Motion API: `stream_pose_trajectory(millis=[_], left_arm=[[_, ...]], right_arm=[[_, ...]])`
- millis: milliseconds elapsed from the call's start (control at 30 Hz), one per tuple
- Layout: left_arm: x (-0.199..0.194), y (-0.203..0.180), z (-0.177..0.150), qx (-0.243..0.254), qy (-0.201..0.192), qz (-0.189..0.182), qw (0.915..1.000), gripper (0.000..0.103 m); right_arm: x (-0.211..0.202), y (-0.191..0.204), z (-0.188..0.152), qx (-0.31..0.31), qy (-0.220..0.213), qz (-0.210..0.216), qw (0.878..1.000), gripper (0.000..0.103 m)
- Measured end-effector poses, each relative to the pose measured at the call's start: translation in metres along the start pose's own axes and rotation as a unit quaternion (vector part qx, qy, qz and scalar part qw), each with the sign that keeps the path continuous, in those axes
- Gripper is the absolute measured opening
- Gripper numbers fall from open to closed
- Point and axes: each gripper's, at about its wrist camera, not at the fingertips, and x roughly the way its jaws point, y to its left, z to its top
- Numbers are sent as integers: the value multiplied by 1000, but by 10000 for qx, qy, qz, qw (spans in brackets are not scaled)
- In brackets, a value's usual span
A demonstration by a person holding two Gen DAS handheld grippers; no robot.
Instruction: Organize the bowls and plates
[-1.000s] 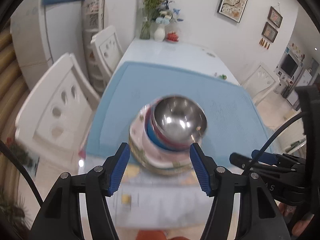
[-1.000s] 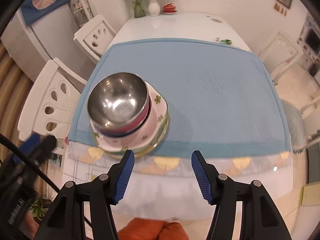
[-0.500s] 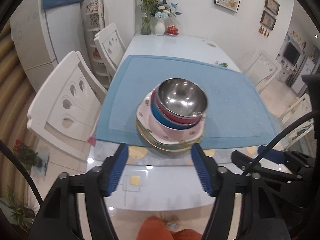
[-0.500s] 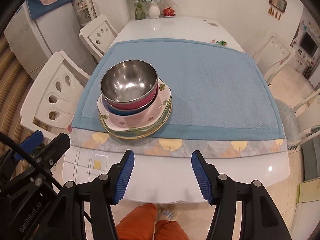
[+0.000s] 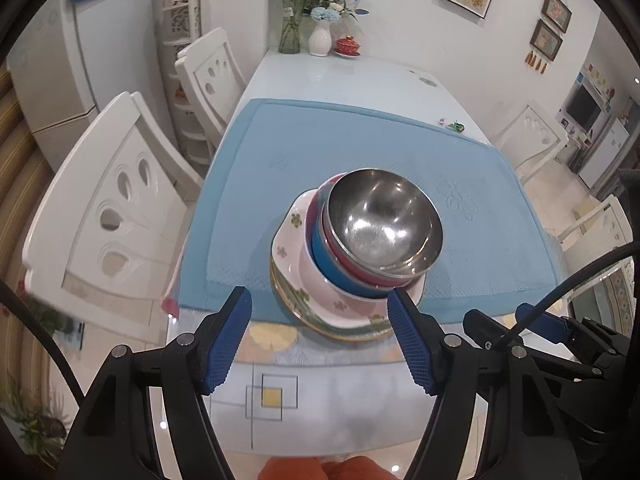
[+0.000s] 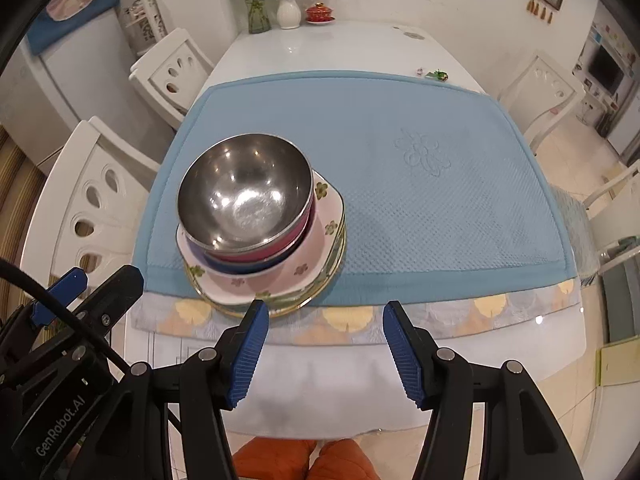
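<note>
One stack stands at the near edge of the blue mat point(image 5: 360, 152). On top is a steel bowl point(image 5: 380, 220), nested in a red bowl point(image 5: 356, 268) and a blue bowl point(image 5: 336, 272). Under them are a pink flowered square dish point(image 5: 316, 280) and a gold-rimmed plate point(image 5: 348, 330). The stack also shows in the right wrist view, with the steel bowl point(image 6: 244, 192) on top. My left gripper point(image 5: 320, 308) is open and empty, just in front of the stack. My right gripper point(image 6: 322, 320) is open and empty, to the right of the stack.
White chairs point(image 5: 108, 216) stand along the table's left side and others point(image 6: 540, 88) on the right. Vases with flowers point(image 5: 320, 36) and a red lidded cup point(image 5: 346, 46) sit at the far end. A small green object point(image 6: 438, 76) lies beyond the mat.
Both grippers first pulled back from the stack, then came a little closer again. The stack has not moved. Both grippers stayed open.
</note>
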Motion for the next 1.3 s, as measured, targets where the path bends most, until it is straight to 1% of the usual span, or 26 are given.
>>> stream_pose_trajectory(millis=[300,467,567,833,967,1067,1300], left_arm=[[17,2,22,253,-71,154,9995,69],[26,4,31,277,-4,31,9996,69],[30,6,35,257,32,-36,9997,69],[33,10,40,296,-29,34,9996,69],[36,13,41,248,21,-10,9997,69],[37,15,42,226,29,-30,9997,69],[41,14,42,289,46,-90,9995,69]], right_arm=[[17,4,22,177,33,-78,9998,57],[21,11,30,128,-57,-366,9992,57],[21,16,32,85,-108,-442,9989,57],[28,15,36,216,-19,-360,9991,57],[30,18,37,218,-6,-331,9992,57],[29,20,37,189,-75,-399,9990,57],[31,17,37,263,-50,-389,9989,57]])
